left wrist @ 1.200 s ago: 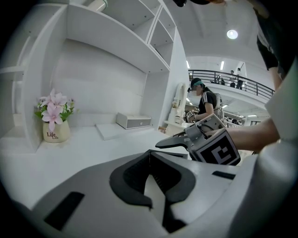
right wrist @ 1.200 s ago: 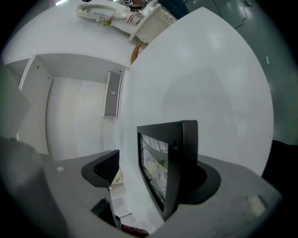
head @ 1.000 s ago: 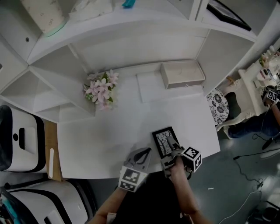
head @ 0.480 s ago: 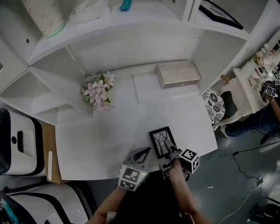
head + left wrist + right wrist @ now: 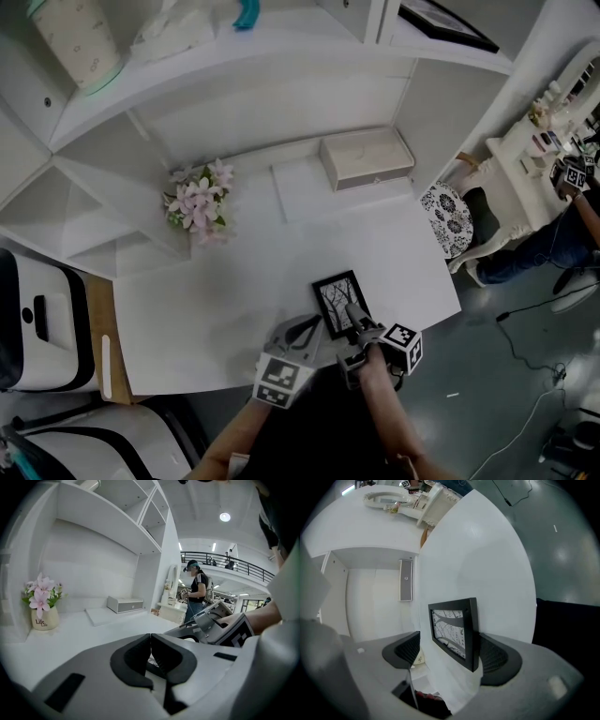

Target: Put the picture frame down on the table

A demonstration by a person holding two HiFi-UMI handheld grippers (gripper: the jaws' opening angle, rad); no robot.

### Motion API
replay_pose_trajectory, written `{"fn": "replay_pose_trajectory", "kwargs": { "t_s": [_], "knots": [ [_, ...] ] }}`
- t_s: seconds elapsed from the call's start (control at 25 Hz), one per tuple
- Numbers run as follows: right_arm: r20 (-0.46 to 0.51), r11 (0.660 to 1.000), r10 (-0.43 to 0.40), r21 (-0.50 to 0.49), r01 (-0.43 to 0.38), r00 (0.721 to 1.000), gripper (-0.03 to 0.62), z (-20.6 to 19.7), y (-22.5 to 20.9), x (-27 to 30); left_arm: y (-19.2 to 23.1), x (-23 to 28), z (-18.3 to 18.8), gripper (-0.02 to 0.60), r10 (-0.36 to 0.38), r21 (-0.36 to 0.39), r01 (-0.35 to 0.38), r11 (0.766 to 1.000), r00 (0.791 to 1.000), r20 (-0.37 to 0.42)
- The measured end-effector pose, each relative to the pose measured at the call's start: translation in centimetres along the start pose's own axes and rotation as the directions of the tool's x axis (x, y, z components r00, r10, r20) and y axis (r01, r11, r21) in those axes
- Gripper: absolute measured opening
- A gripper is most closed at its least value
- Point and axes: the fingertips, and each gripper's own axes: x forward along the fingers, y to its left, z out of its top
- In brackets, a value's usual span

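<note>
Black ribbed fingers (image 5: 405, 651) of the right gripper (image 5: 449, 641) stand spread and clamp nothing. The picture frame (image 5: 461, 620) sits in the gap between them. One finger is well clear of the frame's glazed face, and the other is just beside its thick outer edge; I cannot tell whether that one touches. From the head view the frame appears to lie face-up on the white tabletop (image 5: 234, 281), right in front of these fingertips and close to the edge nearest the person. Whether its back rests fully flat is not clear. I judge the frame light and rigid: a dark, hard moulding around a pale print of bare branches. The front is probably glass or clear plastic, so it would be smooth, slippery and likely to crack if dropped or pinched hard. The safest hold would be across the moulding at one edge, front to back, with the pads on the solid rim and off the pane, and the pressure kept modest. Off to the side of these fingers, the left gripper (image 5: 150, 641) has its pads pressed together with nothing between them, and it hovers low over the bare tabletop. Far beyond both sets of fingertips, a small vase of pink flowers (image 5: 195, 204) and a white box (image 5: 367, 157) stand near the shelving, well apart from the frame.
</note>
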Motion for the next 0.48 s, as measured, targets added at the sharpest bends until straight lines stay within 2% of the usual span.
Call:
{"fn": "replay_pose_trajectory", "kwargs": {
  "t_s": [0.24,0.48],
  "knots": [
    [0.01,1.0,0.002,-0.003,-0.002,1.0,0.376,-0.1,-0.4,-0.7,-0.4,0.1,0.0,0.011,-0.017,0.006,0.017,1.0,1.0,0.0],
    [0.002,0.992,0.04,-0.118,-0.039,0.999,0.376,-0.7,1.0,-2.0,-0.8,0.4,0.3,0.011,-0.032,0.004,0.032,0.999,0.999,0.004]
  ]
}}
